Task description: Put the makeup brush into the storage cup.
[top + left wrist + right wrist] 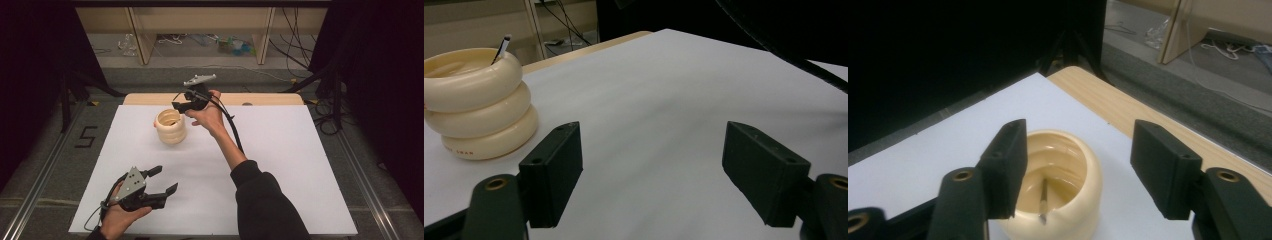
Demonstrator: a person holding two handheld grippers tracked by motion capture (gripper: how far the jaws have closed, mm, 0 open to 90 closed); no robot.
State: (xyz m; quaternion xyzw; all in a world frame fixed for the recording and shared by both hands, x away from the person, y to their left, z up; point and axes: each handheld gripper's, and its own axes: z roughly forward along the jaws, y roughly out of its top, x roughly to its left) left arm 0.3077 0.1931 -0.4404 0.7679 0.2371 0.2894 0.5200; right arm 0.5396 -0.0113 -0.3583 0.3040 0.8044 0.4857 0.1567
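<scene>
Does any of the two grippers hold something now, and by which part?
Nothing is held. The left gripper and right gripper are open, the right one above the cup.

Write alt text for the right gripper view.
The open right gripper hovers over a cream ribbed pot with a thin pen leaning inside it. The pot stands on a white sheet near the table's wooden edge.

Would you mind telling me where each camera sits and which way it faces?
High view: above the person's side, looking forward and down on the table; both forearms, left gripper, right gripper.
Left gripper view: low over the table, facing the cream cup; its open jaws.
Right gripper view: above the cup, looking in at a thin stick; its open jaws.
Shared: the cup.
</scene>
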